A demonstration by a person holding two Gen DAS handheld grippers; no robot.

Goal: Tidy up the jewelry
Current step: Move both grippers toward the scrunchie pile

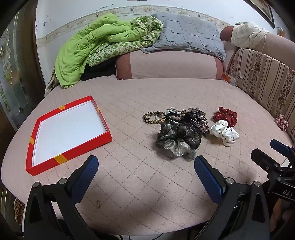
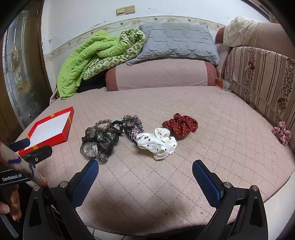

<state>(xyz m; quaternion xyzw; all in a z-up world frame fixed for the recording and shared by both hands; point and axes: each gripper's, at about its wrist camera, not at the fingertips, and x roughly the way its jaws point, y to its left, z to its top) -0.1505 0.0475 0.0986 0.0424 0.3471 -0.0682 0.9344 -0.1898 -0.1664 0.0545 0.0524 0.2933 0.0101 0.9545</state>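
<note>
Left gripper: fingers spread, empty; lettering "GenRobot.AI" at lower left of right-wrist view.
Right gripper: spread, empty; "DAS" readable.
Hair accessories: centre frame.
Red tray: left.

In the pile the small pieces tangled together, so bracelets, clips and beads could not be told apart. The dark scrunchie covered part of it. The left gripper hid the box's near corner. The frame at far right was cut off.
</note>
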